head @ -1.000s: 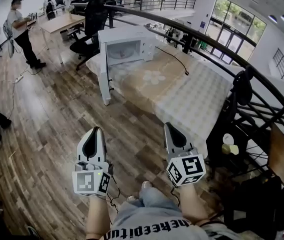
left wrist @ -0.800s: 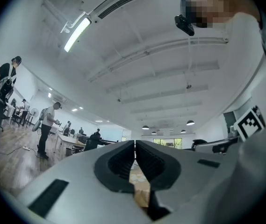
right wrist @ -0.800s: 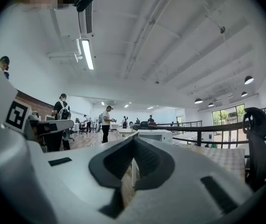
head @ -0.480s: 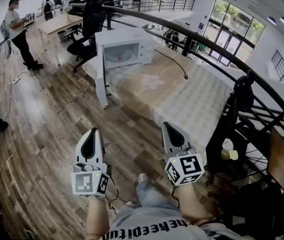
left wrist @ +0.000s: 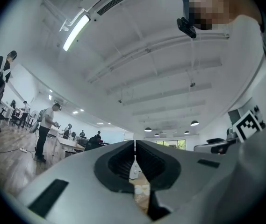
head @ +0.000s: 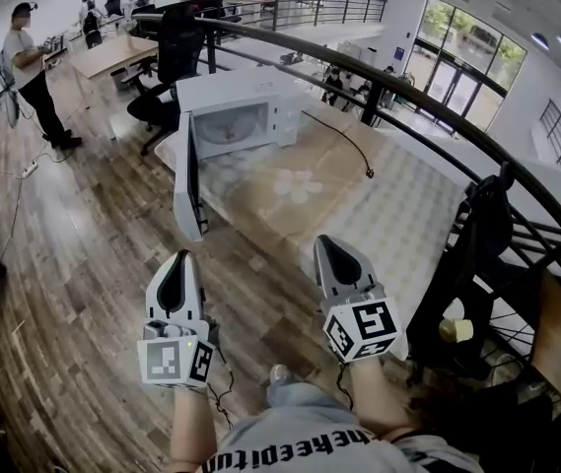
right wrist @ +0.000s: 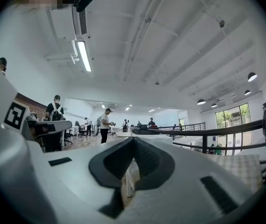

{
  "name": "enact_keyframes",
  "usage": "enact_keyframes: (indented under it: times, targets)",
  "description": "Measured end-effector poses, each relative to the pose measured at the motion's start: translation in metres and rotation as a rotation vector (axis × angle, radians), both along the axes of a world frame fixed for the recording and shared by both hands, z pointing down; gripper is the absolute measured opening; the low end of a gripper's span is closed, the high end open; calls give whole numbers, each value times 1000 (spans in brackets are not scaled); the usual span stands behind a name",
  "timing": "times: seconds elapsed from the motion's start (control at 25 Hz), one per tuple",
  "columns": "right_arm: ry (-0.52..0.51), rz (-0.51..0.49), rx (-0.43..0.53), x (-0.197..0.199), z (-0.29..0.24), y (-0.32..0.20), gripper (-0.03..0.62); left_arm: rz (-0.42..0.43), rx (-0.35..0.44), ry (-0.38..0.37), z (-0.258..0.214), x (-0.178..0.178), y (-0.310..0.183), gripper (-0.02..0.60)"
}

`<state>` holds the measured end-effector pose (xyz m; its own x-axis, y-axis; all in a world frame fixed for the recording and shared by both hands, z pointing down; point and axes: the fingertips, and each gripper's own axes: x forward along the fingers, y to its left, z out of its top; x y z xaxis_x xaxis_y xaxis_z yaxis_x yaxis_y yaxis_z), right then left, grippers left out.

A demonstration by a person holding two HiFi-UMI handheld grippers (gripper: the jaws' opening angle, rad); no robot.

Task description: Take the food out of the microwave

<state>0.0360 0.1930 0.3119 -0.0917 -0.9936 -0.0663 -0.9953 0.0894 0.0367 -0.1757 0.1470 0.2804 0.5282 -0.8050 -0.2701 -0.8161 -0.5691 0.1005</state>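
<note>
Supporting surface. A long table (head: 398, 215), draped with a cloth (head: 379, 200), is shown ahead of both grippers. Its near edge is seen just beyond the tip of the right gripper (head: 325, 241) and to the right of the left gripper (head: 183, 255). A flower motif (head: 300, 185) is printed on the beige part of the cloth, straight ahead of the right gripper. A white microwave (head: 250, 106) is set at the far end, well apart from both grippers. Its door (head: 189, 180) is swung open over the table edge on the left gripper's side. A black cable (head: 344, 141) is laid across the cloth from beside the microwave. The table is stood on a plank floor (head: 83, 264).
</note>
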Motion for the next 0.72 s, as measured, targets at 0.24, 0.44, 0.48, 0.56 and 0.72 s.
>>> enact_keyframes:
  times: [0.24, 0.44, 0.48, 0.56, 0.72]
  targets:
    - [-15, -31, 3, 35, 0, -41, 5, -26, 4, -4, -1, 34, -34, 11]
    - [-17, -67, 14, 54, -2, -62, 5, -47, 22, -4, -7, 57, -48, 11]
    - [-19, -73, 16, 58, -2, -65, 5, -50, 26, -4, -8, 61, -50, 11]
    - [-26, -80, 18, 64, -2, -71, 5, -50, 30, -7, -9, 69, -54, 11]
    - [-34, -103, 19, 70, -1, -83, 5, -51, 36, -23, -11, 82, -62, 11]
